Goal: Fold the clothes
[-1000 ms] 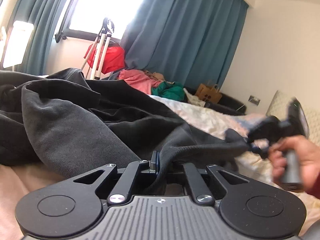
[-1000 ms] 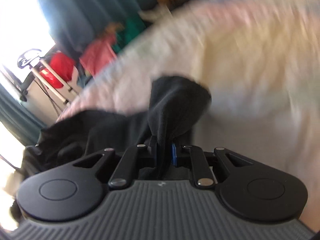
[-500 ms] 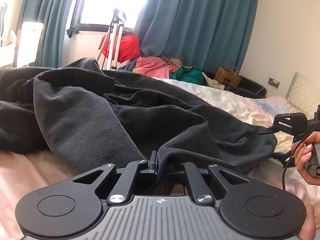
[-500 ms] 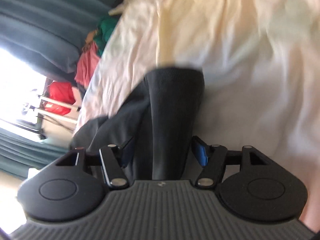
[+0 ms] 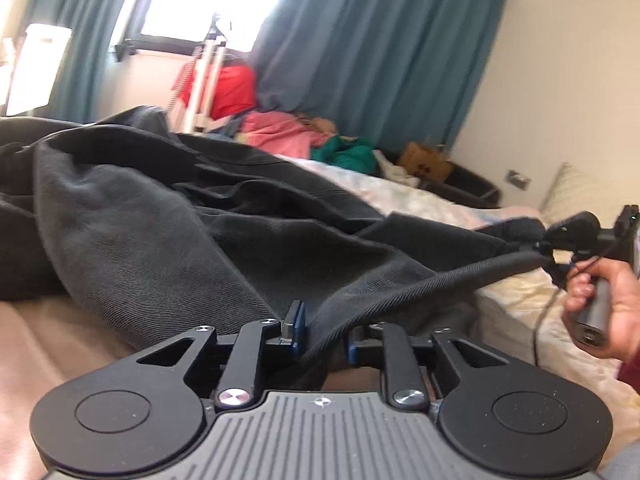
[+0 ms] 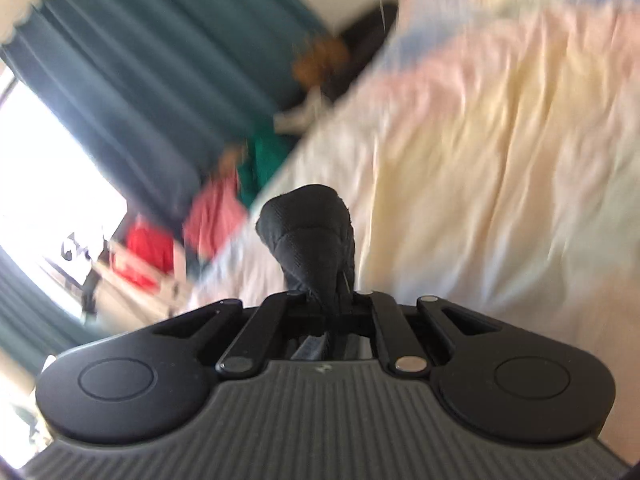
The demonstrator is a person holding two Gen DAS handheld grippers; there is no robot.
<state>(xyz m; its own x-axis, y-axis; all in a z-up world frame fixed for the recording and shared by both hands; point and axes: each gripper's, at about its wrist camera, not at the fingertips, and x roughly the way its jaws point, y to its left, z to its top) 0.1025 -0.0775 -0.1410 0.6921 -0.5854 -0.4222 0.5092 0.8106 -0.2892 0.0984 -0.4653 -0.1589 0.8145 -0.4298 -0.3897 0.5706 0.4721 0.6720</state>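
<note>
A dark grey garment (image 5: pixel 168 232) lies spread over the bed. Its ribbed hem (image 5: pixel 452 280) is stretched taut between my two grippers. My left gripper (image 5: pixel 322 334) has its jaws part open, with the hem's edge lying between them. My right gripper (image 6: pixel 328 308) is shut on a bunched end of the dark garment (image 6: pixel 312 236). In the left wrist view the right gripper (image 5: pixel 560 246) is held by a hand at the right edge, above the bed.
The bed has a pale floral cover (image 6: pixel 500 168). Pink and green clothes (image 5: pixel 304 140) are piled at the far side. A tripod with a red cloth (image 5: pixel 216 84) stands by the window. A pillow (image 5: pixel 580 196) lies at the right.
My right gripper went from open to shut on the garment's end and pulled the hem taut. My left gripper's jaws have opened a little.
</note>
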